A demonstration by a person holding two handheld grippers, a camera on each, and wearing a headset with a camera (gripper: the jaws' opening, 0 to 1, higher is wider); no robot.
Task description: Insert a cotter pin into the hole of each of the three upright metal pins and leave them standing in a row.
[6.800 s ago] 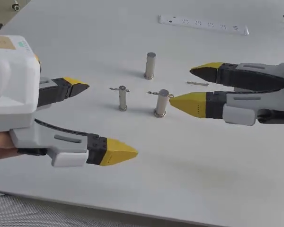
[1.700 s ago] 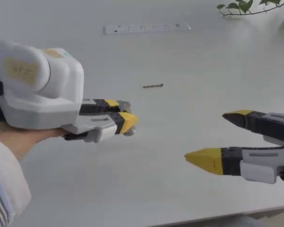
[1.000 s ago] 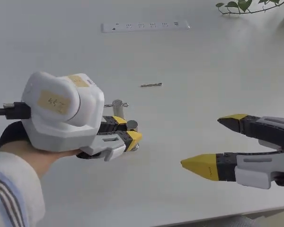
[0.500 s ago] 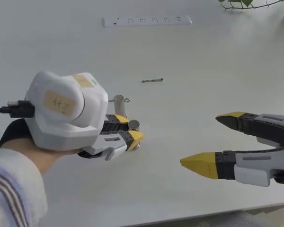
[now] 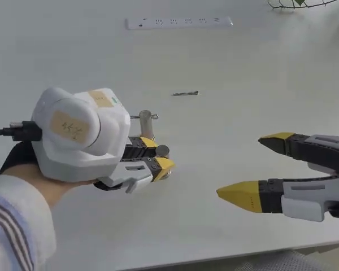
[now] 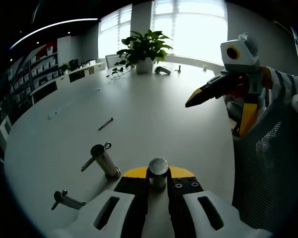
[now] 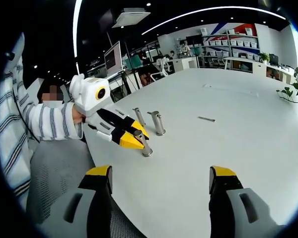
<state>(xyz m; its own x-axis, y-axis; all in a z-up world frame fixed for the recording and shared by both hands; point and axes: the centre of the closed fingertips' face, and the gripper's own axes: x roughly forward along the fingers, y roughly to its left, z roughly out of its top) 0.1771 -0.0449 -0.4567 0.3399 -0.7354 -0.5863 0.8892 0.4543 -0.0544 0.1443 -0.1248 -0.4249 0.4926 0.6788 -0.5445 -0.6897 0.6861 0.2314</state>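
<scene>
On white table point(image 5: 243, 68), left gripper point(image 5: 160, 156) tight around upright metal pin point(image 6: 158, 169).

The surface point(image 5: 254, 73) is white, flat and matte. A white power strip point(image 5: 179, 22) lies flat near its far edge in the head view, sockets facing up. In the left gripper view, a potted plant point(image 6: 144, 47) in a white pot stands on the surface at the window end. A small dark object point(image 6: 162, 70) lies just beside the pot. Bright windows point(image 6: 188, 22) run behind the plant. In the right gripper view, shelving point(image 7: 238, 42) with storage boxes lines the far wall under a curved ceiling light strip point(image 7: 203, 12). A grey mesh chair back point(image 6: 268, 163) stands at the near edge of the surface.
</scene>
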